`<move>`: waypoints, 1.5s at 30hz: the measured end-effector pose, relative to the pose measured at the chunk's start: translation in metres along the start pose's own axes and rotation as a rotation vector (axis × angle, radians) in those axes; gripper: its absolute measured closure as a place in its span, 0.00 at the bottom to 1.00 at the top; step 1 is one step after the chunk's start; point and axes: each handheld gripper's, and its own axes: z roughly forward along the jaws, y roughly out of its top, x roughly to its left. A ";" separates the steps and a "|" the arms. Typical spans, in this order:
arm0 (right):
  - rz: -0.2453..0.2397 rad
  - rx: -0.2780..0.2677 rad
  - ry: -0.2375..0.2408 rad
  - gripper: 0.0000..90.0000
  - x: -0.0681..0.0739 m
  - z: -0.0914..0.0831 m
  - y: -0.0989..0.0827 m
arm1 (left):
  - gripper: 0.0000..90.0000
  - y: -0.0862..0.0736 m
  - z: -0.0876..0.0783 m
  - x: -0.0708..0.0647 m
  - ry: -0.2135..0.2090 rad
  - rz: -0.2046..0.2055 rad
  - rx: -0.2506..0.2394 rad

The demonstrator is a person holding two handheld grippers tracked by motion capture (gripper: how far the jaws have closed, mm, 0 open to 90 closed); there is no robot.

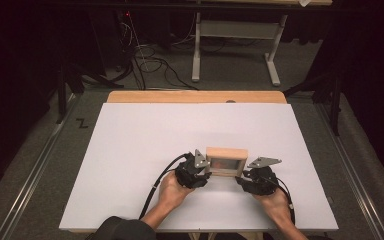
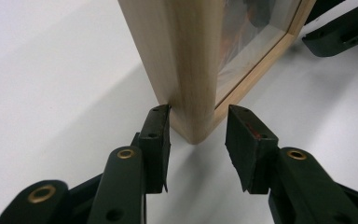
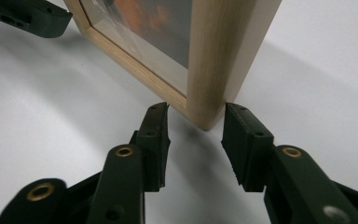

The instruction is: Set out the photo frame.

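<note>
Both grippers sit at the two ends of a wooden picture frame point(image 1: 226, 160) that stands upright on the white table point(image 1: 130, 150), near its front edge and a little right of the middle. In the left gripper point(image 1: 194, 172) view, its jaws are apart and straddle the frame's near bottom corner point(image 2: 186, 93); one pad touches the wood or comes very close to it, while the other stands off from the front face. In the right gripper point(image 1: 258, 179) view, the jaws are likewise apart around the opposite bottom corner point(image 3: 223, 60), both pads close to the wood. Neither pair is clamped.

Behind the frame's glass is a blurred picture with orange and dark patches; no writing on it can be read.

A hand point(image 1: 172, 192) holds the left gripper and another hand point(image 1: 275, 202) holds the right, each with a cable trailing back. On the grey floor left of the table is a black mark shaped like a Z point(image 1: 82, 123). Beyond the table stand a grey metal stand point(image 1: 235, 45) and loose cables point(image 1: 152, 62).
</note>
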 end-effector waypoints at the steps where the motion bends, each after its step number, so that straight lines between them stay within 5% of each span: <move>1: 0.002 0.003 0.005 0.64 0.001 0.000 0.000 | 0.66 -0.001 0.000 0.000 0.000 0.002 -0.002; 17: -0.012 -0.048 0.026 0.53 -0.004 -0.008 0.004 | 0.60 -0.001 0.001 0.001 0.003 -0.020 -0.014; 25: -0.043 -0.074 0.048 0.47 -0.010 -0.002 0.011 | 0.67 0.002 0.004 0.004 0.005 -0.051 -0.010; 29: -0.079 -0.073 0.033 0.51 -0.003 -0.001 0.011 | 0.69 0.002 0.005 0.006 -0.003 -0.057 -0.007; 38: -0.139 -0.068 0.084 0.57 0.014 -0.007 0.006 | 0.74 0.000 0.006 0.015 -0.025 -0.093 -0.003; 45: -0.147 -0.049 0.141 0.52 0.024 -0.009 0.005 | 0.76 0.000 0.010 0.021 -0.056 -0.125 -0.005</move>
